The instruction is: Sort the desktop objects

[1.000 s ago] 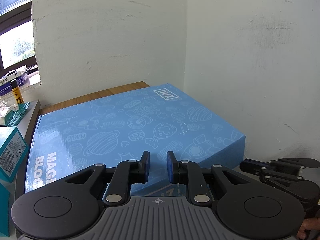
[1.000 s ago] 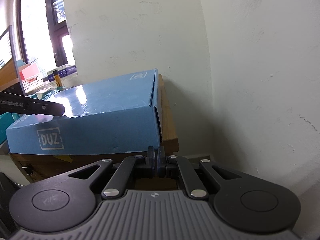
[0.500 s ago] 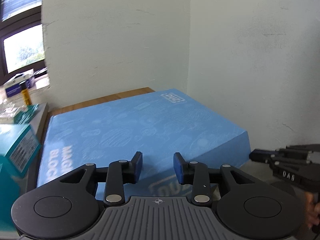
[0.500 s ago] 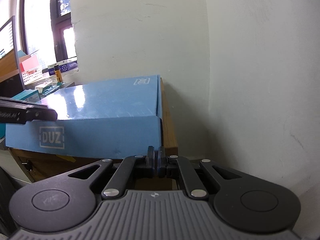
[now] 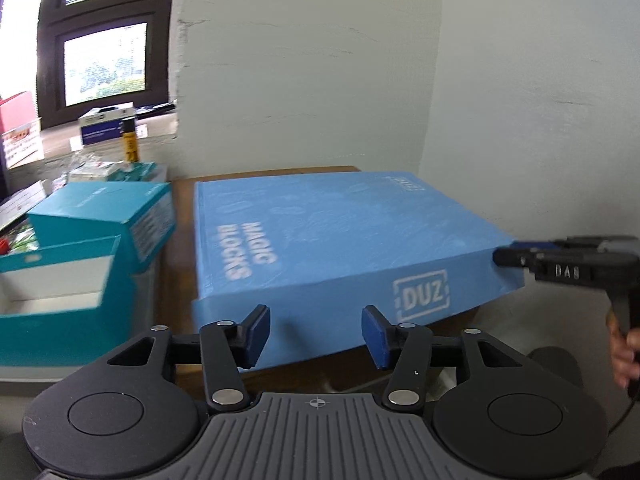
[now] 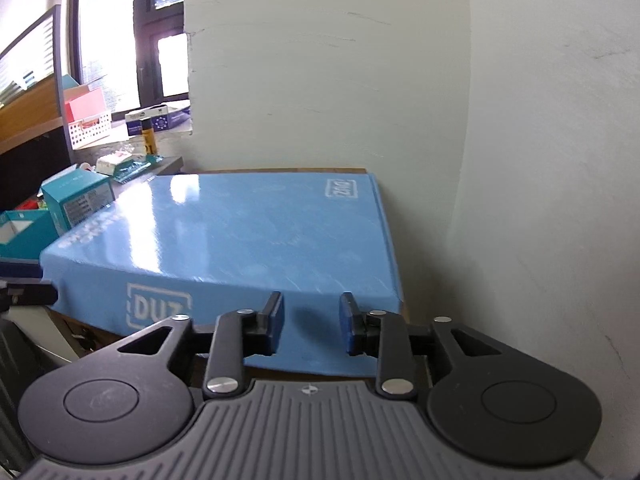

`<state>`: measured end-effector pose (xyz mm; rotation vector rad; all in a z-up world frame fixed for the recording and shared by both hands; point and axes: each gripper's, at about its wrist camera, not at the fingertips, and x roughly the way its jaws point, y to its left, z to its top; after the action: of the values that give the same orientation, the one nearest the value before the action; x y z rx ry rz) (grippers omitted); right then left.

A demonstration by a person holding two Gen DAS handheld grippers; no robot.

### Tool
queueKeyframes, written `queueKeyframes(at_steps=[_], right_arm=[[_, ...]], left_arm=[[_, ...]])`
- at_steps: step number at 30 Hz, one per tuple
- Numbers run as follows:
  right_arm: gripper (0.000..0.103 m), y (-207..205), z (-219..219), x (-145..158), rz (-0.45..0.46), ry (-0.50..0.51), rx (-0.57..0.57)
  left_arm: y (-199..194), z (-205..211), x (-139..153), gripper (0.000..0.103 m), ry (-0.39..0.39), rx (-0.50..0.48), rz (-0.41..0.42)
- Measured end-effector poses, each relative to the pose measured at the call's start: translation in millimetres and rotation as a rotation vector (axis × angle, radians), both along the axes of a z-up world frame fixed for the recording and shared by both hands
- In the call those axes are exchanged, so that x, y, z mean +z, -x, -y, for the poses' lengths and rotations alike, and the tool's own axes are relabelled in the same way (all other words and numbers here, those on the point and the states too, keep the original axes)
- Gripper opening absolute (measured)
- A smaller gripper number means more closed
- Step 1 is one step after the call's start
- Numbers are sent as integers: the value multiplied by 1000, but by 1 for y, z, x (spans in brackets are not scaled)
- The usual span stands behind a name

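Indoors: blue box (image 5: 340,240) on wooden table (image 5: 184,204), white wall (image 5: 304,80) corner.

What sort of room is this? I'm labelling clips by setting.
Probably an office or workroom corner: a blue box on a wooden table against plain white walls, teal cartons beside it, and a cluttered windowsill.

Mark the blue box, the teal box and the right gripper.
blue box (image 5: 344,232), left wrist view, top face.
teal box (image 5: 104,200), left wrist view, lid.
right gripper (image 6: 311,326), right wrist view, between fingers.
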<state>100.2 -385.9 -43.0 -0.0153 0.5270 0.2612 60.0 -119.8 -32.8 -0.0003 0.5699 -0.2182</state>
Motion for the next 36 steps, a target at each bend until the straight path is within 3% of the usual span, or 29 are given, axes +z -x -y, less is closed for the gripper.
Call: queueKeyframes(at_steps=[15,32,36], right_arm=[[49,-19,-63,24,7,87,92],[51,-41,-96,17,-24,120,131],[51,-44,-99,16,-31,126,135]], left_arm=[[9,-41,-32,62,-95,35,10],[10,-23,-62,61,-295,-40,111],[7,-25,-68,54,-304,-29,120]])
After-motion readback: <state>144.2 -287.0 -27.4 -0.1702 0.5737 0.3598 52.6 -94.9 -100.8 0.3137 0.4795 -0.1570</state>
